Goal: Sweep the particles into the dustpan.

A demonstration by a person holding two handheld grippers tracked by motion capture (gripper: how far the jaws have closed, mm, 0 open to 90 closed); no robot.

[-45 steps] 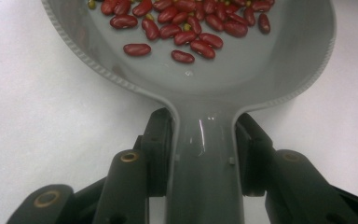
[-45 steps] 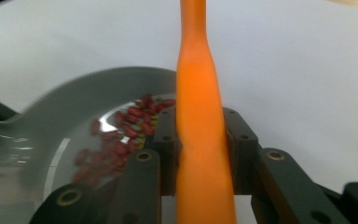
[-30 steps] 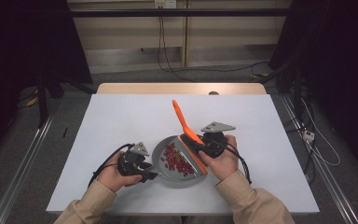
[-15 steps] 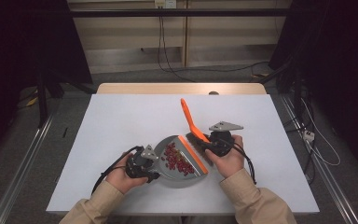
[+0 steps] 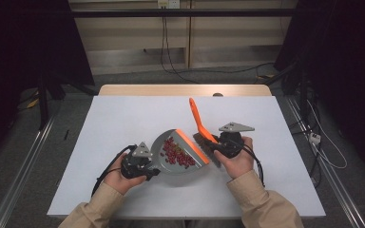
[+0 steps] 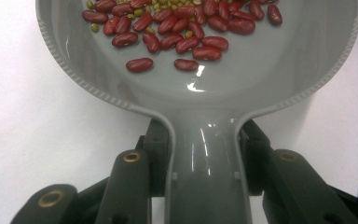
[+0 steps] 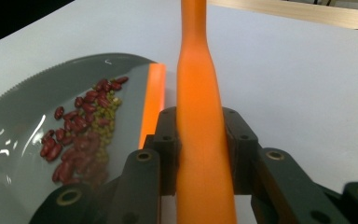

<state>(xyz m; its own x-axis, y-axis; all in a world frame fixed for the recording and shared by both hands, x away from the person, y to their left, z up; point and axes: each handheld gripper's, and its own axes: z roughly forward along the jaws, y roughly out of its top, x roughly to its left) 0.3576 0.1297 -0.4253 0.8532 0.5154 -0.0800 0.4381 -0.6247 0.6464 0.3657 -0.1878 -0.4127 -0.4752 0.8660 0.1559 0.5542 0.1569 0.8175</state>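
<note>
My left gripper has just been closing on the grey dustpan and now clamps its handle between both jaws; the pan lies flat near the front edge of the white table, about midway along it. Red beans mixed with small green ones lie heaped inside, towards its orange lip. My right gripper is closed tight on the orange brush, whose bristle end sits just beside the pan's lip, handle angled towards the far edge.
</note>
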